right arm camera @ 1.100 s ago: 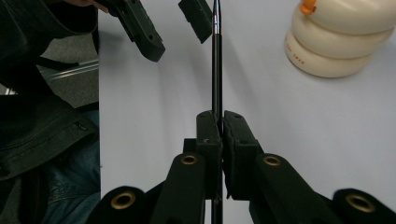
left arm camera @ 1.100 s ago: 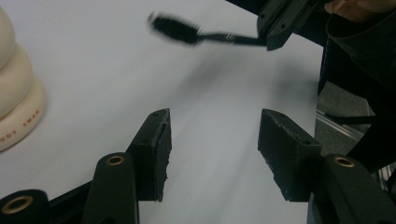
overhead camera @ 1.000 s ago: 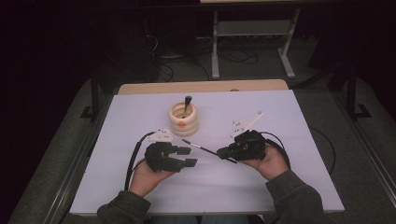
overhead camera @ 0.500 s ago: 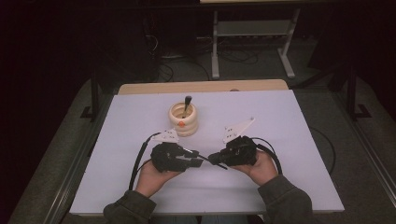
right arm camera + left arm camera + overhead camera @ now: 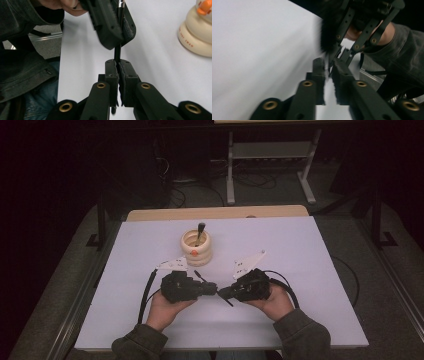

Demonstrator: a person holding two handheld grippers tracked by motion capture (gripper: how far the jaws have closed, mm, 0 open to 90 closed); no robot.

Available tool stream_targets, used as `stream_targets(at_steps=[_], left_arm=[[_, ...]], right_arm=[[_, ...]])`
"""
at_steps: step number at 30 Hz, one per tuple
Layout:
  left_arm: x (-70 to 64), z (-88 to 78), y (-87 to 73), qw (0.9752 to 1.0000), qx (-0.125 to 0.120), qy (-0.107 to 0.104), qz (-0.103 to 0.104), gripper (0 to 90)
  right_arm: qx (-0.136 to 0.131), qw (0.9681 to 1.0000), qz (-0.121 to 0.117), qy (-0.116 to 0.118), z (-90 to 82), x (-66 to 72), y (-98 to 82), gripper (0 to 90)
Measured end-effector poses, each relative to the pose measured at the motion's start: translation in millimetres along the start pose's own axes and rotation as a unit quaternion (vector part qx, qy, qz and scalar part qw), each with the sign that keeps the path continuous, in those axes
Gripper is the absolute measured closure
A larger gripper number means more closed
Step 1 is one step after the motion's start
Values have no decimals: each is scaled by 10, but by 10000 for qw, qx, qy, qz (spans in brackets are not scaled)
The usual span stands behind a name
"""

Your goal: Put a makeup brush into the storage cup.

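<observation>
I am in the middle of a handover, I judge: a thin black pen [image 5: 117,53] spans the gap between my two grippers, low over the white desk [image 5: 310,270] and near its front edge. My right gripper [image 5: 223,293] has its fingers [image 5: 111,72] pressed together on one end of the pen, which runs from between them straight up into the other gripper in the right gripper view. My left gripper [image 5: 212,288] faces it tip to tip. Its fingers [image 5: 342,75] have just been closing and now stand nearly together on the pen's other end; in the right gripper view the pen passes between them, and they seem to pinch it, though the left gripper view is too blurred to show the contact itself.

So both grippers have the pen at once. The next move, as I read it, calls for one side to let go while the other keeps its pinch firm, or for a straight pull apart if the pen has a cap; I cannot tell which. Either way I should keep the two in line so the pen does not twist out.

The cream holder [image 5: 195,248] with a brush [image 5: 200,231] in it stands farther back on the desk, well apart from both hands.
</observation>
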State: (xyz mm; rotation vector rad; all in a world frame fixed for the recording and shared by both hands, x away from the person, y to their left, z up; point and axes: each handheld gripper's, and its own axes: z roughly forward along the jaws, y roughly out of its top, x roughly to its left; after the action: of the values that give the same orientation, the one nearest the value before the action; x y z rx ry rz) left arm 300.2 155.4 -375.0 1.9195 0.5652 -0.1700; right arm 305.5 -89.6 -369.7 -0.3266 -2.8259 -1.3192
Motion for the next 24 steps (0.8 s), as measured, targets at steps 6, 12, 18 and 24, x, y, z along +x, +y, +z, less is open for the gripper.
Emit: stream_targets(at_steps=[6, 12, 18, 24], left_arm=[[-7, -15, 20, 9999, 18, 57, 112, 852], [-33, -51, 87, 9991, 182, 264, 284, 853], [-9, -100, 146, 9976, 357, 460, 372, 854], [15, -124, 200, 9964, 478, 577, 400, 853]], right_arm=[[-121, 9999, 57, 38, 27, -1, -5, 837], [-78, 9992, 390, 57, 28, -36, -64, 709], [-245, 9966, 791, 28, -39, -70, -156, 639], [-258, 9950, 940, -211, -128, -63, -233, 571]])
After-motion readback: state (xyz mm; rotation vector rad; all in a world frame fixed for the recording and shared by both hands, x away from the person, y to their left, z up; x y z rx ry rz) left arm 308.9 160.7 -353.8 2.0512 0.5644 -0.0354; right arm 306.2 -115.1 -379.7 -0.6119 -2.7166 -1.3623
